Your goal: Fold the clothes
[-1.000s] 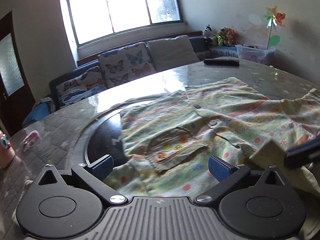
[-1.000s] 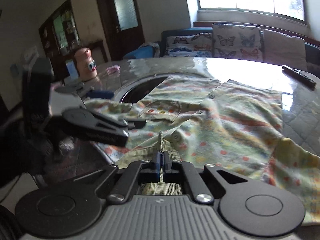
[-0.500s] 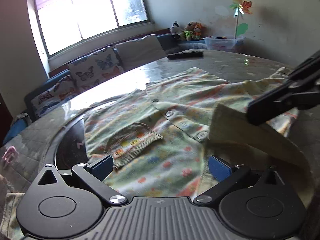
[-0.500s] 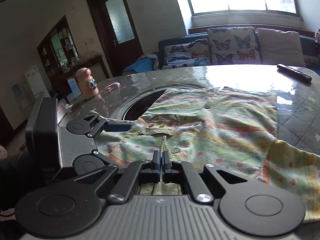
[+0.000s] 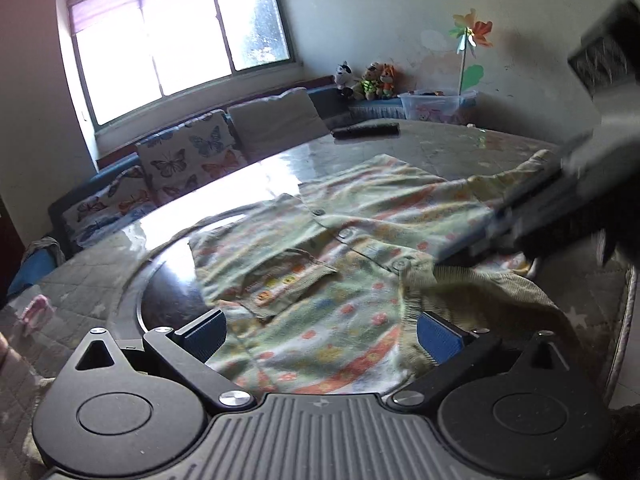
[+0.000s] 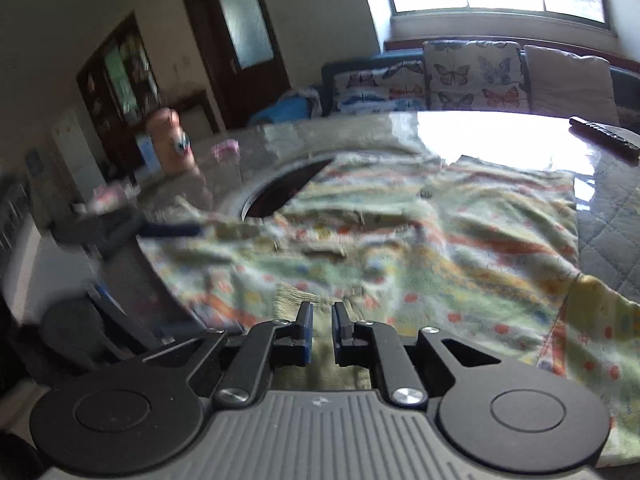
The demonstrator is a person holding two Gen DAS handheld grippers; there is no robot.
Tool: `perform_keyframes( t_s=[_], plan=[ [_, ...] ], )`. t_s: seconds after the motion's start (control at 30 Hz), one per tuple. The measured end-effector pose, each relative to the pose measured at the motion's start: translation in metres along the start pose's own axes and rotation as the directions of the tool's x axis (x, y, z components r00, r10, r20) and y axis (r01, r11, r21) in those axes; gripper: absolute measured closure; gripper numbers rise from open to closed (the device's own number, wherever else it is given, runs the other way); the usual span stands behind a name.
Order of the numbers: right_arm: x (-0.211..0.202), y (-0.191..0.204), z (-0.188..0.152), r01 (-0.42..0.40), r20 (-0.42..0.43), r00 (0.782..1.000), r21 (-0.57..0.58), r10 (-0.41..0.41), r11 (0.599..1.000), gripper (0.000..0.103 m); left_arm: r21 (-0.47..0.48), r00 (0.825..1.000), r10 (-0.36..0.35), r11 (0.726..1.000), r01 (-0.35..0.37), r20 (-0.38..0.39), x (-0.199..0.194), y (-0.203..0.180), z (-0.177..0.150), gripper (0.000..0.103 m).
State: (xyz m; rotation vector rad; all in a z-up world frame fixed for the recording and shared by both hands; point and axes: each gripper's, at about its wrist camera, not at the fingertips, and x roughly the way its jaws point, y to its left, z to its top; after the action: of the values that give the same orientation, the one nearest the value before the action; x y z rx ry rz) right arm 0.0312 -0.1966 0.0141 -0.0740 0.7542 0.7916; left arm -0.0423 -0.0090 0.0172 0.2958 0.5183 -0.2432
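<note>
Lying spread on the round worktop (image 5: 460,148) is a small patterned shirt (image 5: 360,216), pale green with orange and yellow dots, its button placket running up the middle and a chest pocket (image 5: 288,280) showing near the left tool. Part of the shirt covers a dark round inset (image 5: 168,292) in the worktop.

The left tool (image 5: 320,332) hovers low over the near hem with its blue pads wide apart and nothing between them. The right tool (image 6: 320,328) has just been opening: its pads stand a narrow way apart, and the ribbed, plain-green edge (image 6: 296,294) of the shirt lies just ahead of and under them, no longer pinched. In the left view this tool appears as a blurred dark shape over a folded-over flap (image 5: 480,284) of cloth at the shirt's right side.

The step in hand looks like the release of a side flap laid across the shirt's front. The fold seems early: the shirt's far side lies flat and unfolded. The next move probably calls for lifting the right tool clear without dragging the flap, then taking hold of the opposite edge.

A remote control (image 5: 366,131) lies at the far side of the worktop, well apart from the shirt.
</note>
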Motion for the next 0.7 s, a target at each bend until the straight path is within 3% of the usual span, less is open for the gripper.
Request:
perform_keyframes(
  t_s=[0.07, 0.13, 0.27, 0.37, 0.53, 0.67, 0.7],
  plan=[
    [0.009, 0.007, -0.01, 0.025, -0.039, 0.999, -0.064, -0.028, 0.998, 0.091, -0.022, 1.0, 0.01, 1.0, -0.01, 0.024, -0.005, 0.006, 0.006, 0.0],
    [0.007, 0.01, -0.014, 0.024, -0.03, 0.999, -0.091, -0.027, 0.996, 0.083, -0.043, 0.999, 0.015, 0.999, -0.013, 0.045, -0.005, 0.009, 0.011, 0.0],
    [-0.008, 0.005, -0.014, 0.009, -0.015, 1.0, -0.052, -0.01, 0.999, 0.078, -0.071, 0.999, 0.019, 0.997, -0.016, 0.051, 0.013, 0.005, 0.022, 0.0],
    [-0.017, -0.008, -0.01, 0.051, 0.002, 0.999, -0.022, -0.051, 0.998, 0.077, -0.081, 0.999, 0.004, 0.997, -0.001, 0.033, 0.031, -0.002, 0.027, 0.0],
    [-0.026, -0.046, 0.006, 0.154, 0.024, 0.988, 0.045, -0.155, 0.987, 0.077, -0.038, 0.997, -0.073, 0.996, 0.075, 0.035, 0.046, -0.025, 0.034, 0.004],
    [-0.018, -0.088, 0.03, 0.225, 0.034, 0.972, 0.115, -0.23, 0.967, 0.077, 0.03, 0.983, -0.177, 0.984, 0.175, 0.045, 0.053, -0.047, 0.038, 0.013],
    [-0.014, -0.098, 0.037, 0.242, 0.036, 0.968, 0.127, -0.249, 0.962, 0.077, 0.046, 0.978, -0.204, 0.978, 0.202, 0.037, 0.056, -0.052, 0.037, 0.019]
  ],
)
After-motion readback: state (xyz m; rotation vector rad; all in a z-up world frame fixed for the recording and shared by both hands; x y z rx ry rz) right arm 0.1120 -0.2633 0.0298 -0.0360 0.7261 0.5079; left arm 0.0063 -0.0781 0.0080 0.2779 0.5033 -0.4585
